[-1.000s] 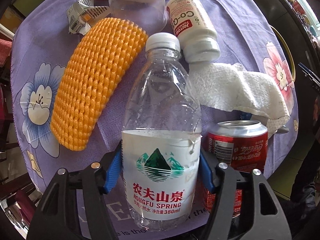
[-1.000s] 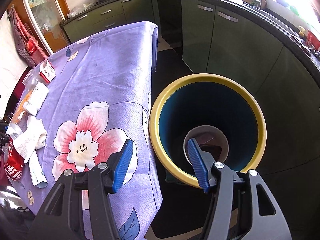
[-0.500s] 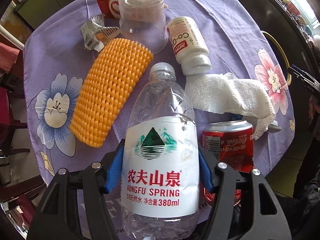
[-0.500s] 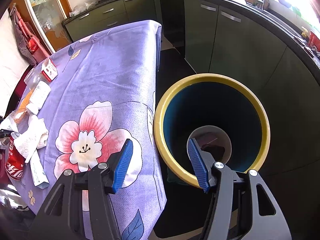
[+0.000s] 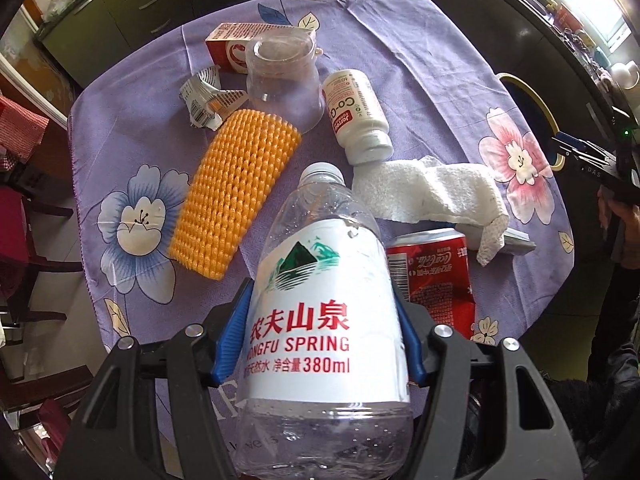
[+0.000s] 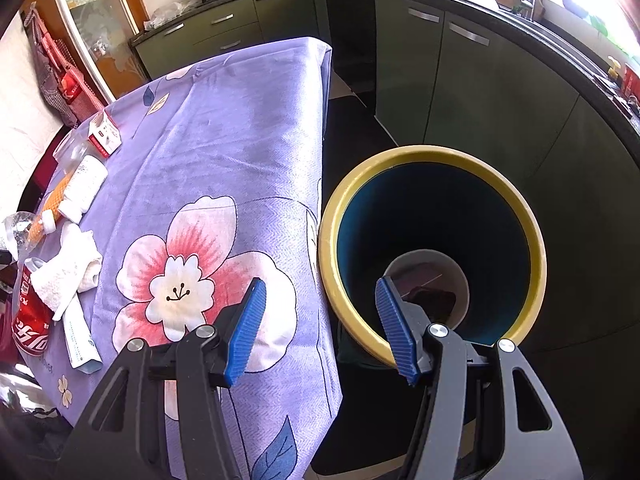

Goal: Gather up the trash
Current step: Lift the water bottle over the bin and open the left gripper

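While left gripper (image 5: 316,340) clamps bottle (image 5: 320,320), floral tablecloth (image 6: 224,140) abuts bin (image 6: 432,248).

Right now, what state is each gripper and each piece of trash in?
left gripper: shut on water bottle
water bottle: capped, held
right gripper: open, holding nothing
cola can: upright on table
white pill bottle: lying on its side
paper towel: crumpled
trash bin: open-topped, beside table

water btl (image 5: 320,320): "NONGFU SPRING 380ml" | white btl (image 5: 354,114): "Co-Q" | red can (image 5: 434,276): Coca-Cola logo
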### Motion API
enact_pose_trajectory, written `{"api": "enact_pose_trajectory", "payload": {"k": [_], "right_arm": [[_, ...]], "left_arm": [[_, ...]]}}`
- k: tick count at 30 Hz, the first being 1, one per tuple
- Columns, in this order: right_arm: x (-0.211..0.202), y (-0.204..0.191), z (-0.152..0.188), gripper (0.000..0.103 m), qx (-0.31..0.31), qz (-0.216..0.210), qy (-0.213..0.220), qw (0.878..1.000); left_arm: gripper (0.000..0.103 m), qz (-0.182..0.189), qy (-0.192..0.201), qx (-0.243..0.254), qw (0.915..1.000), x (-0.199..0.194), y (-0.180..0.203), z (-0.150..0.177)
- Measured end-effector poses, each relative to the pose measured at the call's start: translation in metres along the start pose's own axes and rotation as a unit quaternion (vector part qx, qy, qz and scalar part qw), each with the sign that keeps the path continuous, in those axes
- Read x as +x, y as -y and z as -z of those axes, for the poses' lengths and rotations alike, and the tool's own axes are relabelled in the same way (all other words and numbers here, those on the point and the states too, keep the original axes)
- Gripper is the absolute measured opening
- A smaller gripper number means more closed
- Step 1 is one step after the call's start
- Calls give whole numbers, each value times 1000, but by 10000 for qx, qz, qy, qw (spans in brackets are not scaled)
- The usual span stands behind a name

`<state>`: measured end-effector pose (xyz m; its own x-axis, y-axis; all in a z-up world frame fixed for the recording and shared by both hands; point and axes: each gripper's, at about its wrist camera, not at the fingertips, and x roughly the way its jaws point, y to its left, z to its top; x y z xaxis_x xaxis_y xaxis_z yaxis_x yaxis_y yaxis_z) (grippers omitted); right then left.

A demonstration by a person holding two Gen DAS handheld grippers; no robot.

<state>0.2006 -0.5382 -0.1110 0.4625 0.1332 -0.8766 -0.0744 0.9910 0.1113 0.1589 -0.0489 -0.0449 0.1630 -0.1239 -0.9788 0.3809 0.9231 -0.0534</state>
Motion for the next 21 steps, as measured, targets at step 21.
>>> {"api": "enact_pose_trajectory", "payload": {"k": [21], "right_arm": [[-81,88,59,57,947,625,603,9917]], "left_arm": [[61,925,716,2472,9619,-32,226,-94]]}}
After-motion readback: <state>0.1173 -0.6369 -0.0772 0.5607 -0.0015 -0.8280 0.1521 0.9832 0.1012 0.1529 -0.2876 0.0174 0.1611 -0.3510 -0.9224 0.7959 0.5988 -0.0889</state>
